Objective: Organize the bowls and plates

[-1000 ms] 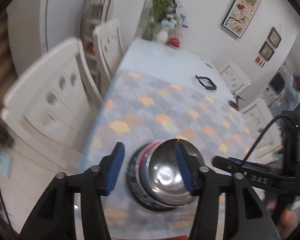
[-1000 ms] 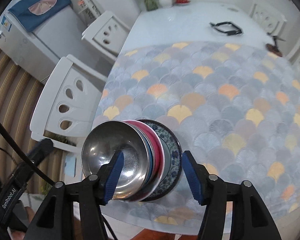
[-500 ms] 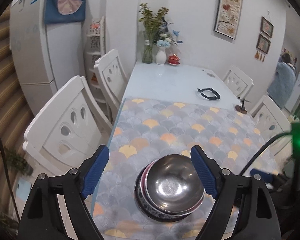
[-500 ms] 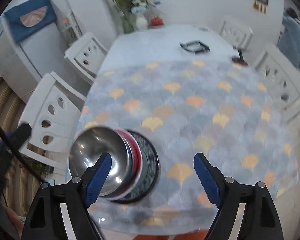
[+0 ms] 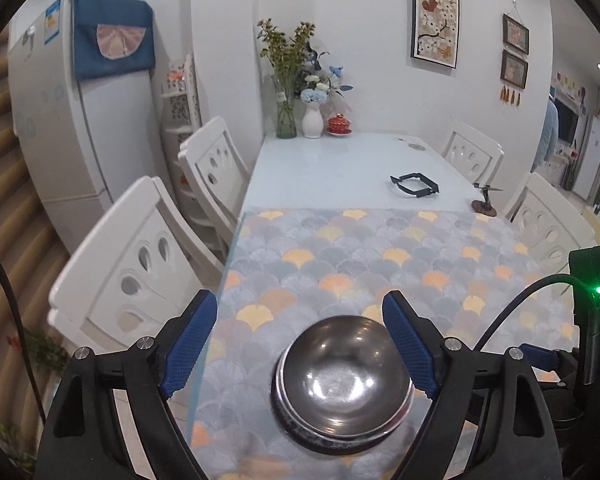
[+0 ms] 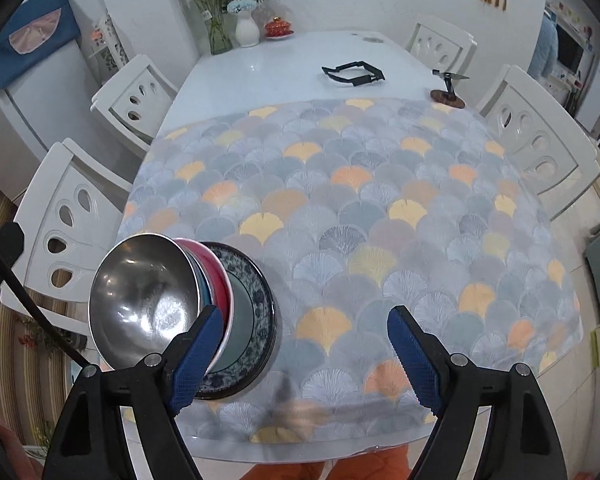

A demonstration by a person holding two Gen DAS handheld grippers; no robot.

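A shiny steel bowl tops a stack that rests on the patterned mat near the table's front left corner. Under it in the right wrist view sit the steel bowl, a red bowl and a blue-patterned plate. My left gripper is open, its blue pads wide on either side of the stack and not touching it. My right gripper is open too. Its left finger overlaps the stack's near edge in the picture, and nothing lies between its jaws but mat.
The scalloped mat covers the near half of a white table. Vases, a red lidded cup, a black frame and a small stand sit farther back. White chairs line both sides; a fridge stands at left.
Both grippers have opened wide and let go of the stack. Both have drawn back from it, the left one also rising, so more of the room shows.
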